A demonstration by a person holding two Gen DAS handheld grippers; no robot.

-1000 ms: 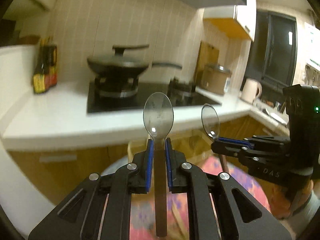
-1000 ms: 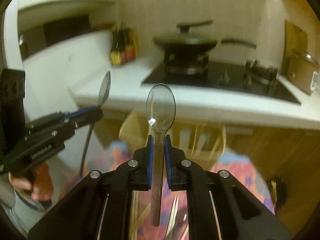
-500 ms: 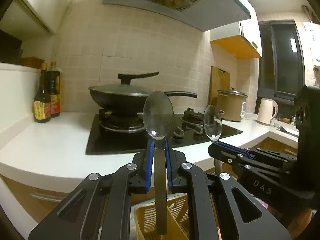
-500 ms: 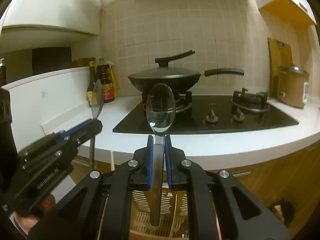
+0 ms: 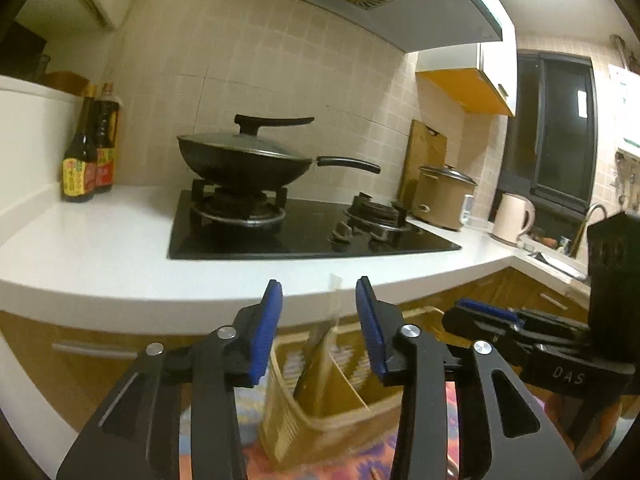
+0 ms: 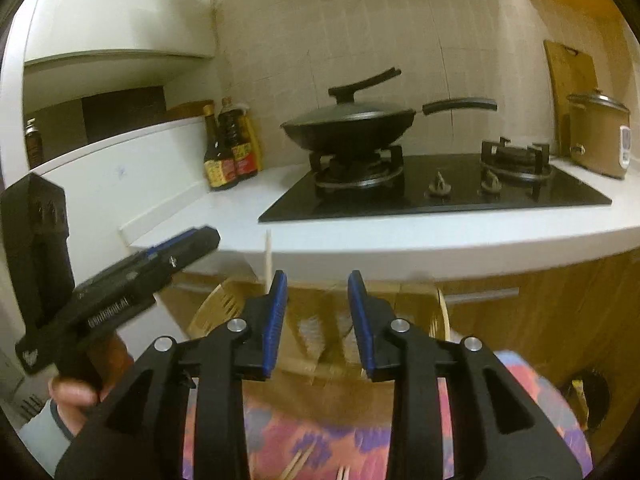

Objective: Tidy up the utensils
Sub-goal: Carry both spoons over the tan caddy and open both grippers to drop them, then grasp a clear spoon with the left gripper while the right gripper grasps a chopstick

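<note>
- Left gripper (image 5: pixel 319 322): fingers opening, nothing pressed between them.
- Right gripper (image 6: pixel 317 316): fingers opening, likewise empty.
- Utensil basket (image 5: pixel 320 412) sits directly below and ahead of both grippers, on patterned cloth (image 6: pixel 320 440).
- Blurred upright utensils (image 5: pixel 316 356), probably just-released spoons, stand in its compartments, long axes near vertical.

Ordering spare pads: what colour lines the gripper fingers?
Blue, on the fingers; clearest in the left wrist view.
</note>
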